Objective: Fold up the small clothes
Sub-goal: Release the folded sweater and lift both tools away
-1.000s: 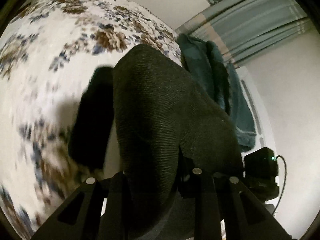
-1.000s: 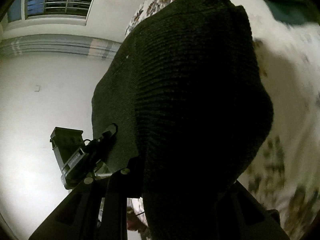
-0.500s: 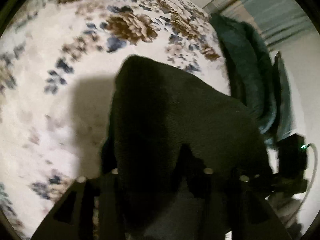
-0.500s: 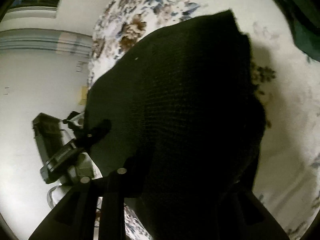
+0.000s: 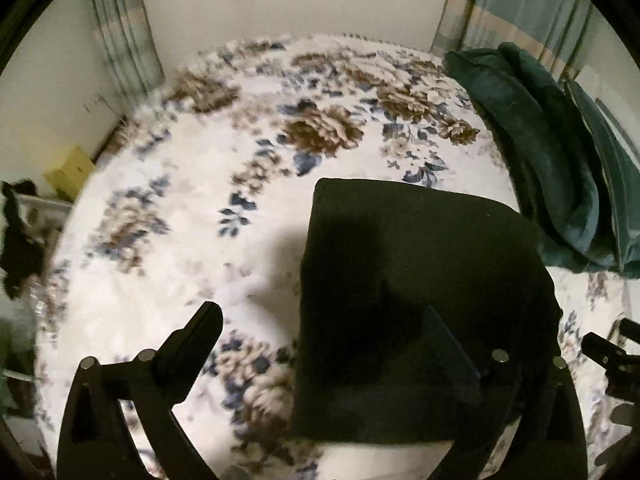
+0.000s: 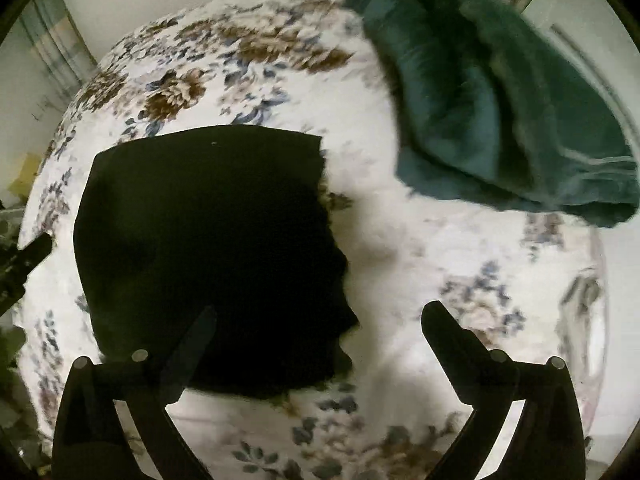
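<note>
1. 1 black knitted garment [image 5: 420,280], folded flat, at 5 o'clock in the left wrist view.
2. 1 dark green blanket [image 6: 500,92], bunched at 1 o'clock in the right wrist view.
3. 1 floral bedspread [image 5: 200,184] under both.
4. 2 grippers: left gripper [image 5: 320,328] and right gripper [image 6: 320,324], each with 2 fingers spread apart.
5. 1 yellow box [image 5: 70,172] at 9 o'clock.

A bed [image 5: 168,248] with a flowered white cover fills the room; pale walls [image 5: 280,0] behind; striped grey-green curtains [image 5: 124,40] hang at both far corners; a yellow box [image 5: 70,172] stands left.
</note>
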The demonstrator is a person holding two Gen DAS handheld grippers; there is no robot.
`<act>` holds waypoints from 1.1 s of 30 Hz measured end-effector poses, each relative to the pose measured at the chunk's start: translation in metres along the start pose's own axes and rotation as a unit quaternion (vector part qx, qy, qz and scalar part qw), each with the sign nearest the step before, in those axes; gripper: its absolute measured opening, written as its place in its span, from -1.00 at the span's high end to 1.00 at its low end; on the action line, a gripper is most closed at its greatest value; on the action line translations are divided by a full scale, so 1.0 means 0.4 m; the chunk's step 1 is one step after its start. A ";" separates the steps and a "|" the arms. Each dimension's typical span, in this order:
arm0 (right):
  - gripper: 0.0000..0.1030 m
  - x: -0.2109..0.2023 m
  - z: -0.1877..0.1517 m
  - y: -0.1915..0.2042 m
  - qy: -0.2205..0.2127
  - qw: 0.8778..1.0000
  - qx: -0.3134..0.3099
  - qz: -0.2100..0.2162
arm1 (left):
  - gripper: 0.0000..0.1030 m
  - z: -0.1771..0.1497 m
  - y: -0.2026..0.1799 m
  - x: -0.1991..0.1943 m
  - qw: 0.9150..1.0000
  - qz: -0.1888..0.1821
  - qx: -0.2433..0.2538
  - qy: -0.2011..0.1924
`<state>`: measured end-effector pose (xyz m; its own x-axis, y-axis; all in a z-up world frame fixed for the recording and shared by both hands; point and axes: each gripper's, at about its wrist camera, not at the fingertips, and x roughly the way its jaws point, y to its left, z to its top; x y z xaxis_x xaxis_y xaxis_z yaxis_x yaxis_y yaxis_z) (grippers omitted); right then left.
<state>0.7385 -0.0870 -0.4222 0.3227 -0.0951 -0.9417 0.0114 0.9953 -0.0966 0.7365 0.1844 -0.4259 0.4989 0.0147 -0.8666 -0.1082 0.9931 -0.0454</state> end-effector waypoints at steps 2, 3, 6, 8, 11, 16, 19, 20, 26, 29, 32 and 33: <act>-1.00 -0.062 -0.047 -0.005 -0.009 1.000 0.003 -0.013 | -1.00 -0.032 -0.017 -0.060 1.000 0.001 0.006 -0.008; -1.00 -0.101 -0.079 -0.011 -0.021 1.000 0.007 -0.022 | -1.00 -0.044 -0.025 -0.083 1.000 -0.003 0.009 -0.010; -1.00 -0.209 -0.144 -0.023 -0.056 0.997 0.012 -0.042 | -1.00 -0.087 -0.047 -0.190 0.999 -0.002 0.016 -0.028; -1.00 -0.280 -0.184 -0.041 -0.074 0.996 0.022 -0.047 | -1.00 -0.118 -0.058 -0.273 0.999 -0.004 0.019 -0.040; -1.00 -0.415 -0.253 -0.069 -0.098 0.993 0.029 -0.051 | -1.00 -0.157 -0.072 -0.377 0.998 -0.004 0.017 -0.055; -1.00 -0.645 -0.380 -0.111 -0.134 0.990 0.027 -0.041 | -1.00 -0.237 -0.083 -0.588 0.996 0.008 0.009 -0.087; -1.00 -0.789 -0.463 -0.129 -0.164 0.986 0.019 -0.039 | -1.00 -0.287 -0.084 -0.723 0.994 0.007 0.009 -0.110; -1.00 -0.846 -0.499 -0.136 -0.174 0.984 0.018 -0.037 | -1.00 -0.300 -0.087 -0.750 0.993 0.010 0.010 -0.117; -1.00 -1.099 -0.673 -0.169 -0.223 0.974 0.016 -0.024 | -1.00 -0.401 -0.104 -0.959 0.989 0.009 0.012 -0.150; -1.00 -1.199 -0.750 -0.184 -0.236 0.971 0.019 -0.013 | -1.00 -0.449 -0.113 -1.046 0.986 0.007 0.008 -0.164; -1.00 -1.296 -0.824 -0.202 -0.253 0.967 0.019 -0.007 | -1.00 -0.490 -0.123 -1.125 0.984 0.003 0.003 -0.178; -1.00 -1.336 -0.854 -0.210 -0.263 0.965 0.018 -0.008 | -1.00 -0.501 -0.125 -1.144 0.983 0.003 0.001 -0.182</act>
<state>0.2418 -0.1267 -0.0211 0.7574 -0.0959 -0.6458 0.0499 0.9948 -0.0892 0.3413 0.1046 -0.1269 0.7724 0.0617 -0.6321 -0.1108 0.9931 -0.0385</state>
